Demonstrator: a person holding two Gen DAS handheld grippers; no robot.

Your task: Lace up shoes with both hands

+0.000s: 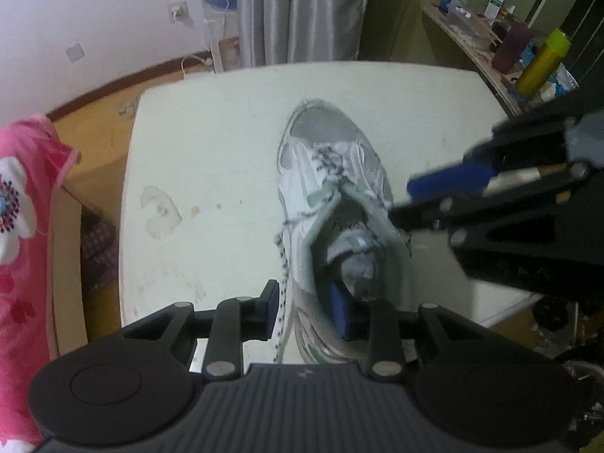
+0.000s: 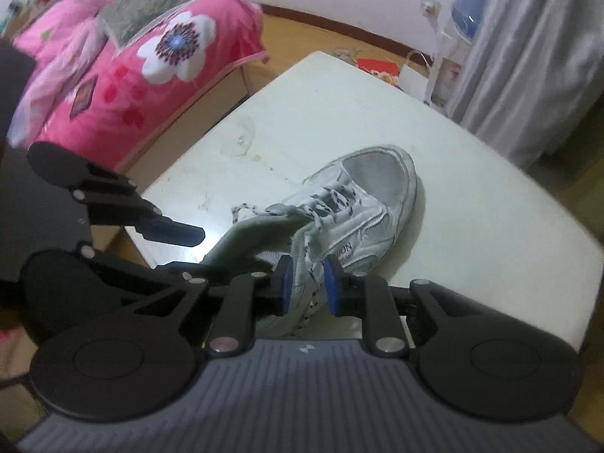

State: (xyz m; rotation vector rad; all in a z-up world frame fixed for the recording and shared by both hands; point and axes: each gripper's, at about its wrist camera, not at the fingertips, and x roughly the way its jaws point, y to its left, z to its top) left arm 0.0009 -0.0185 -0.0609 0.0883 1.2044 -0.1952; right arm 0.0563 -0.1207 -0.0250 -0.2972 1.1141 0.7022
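A white and grey sneaker lies on a white table with its toe pointing away. Its speckled laces are threaded only through the lower eyelets. My left gripper is open at the heel end. One pad is inside the shoe's mouth and the other is outside the left wall. A loose lace end hangs between them. My right gripper is on the shoe's right side. Its blue pads stand narrowly open around the other lace end. That gripper also enters the left wrist view from the right.
Pink flowered bedding lies to the left of the table. A cluttered shelf with a yellow bottle is at the right. Grey curtains, a water jug and a paper bag stand beyond the table's far edge.
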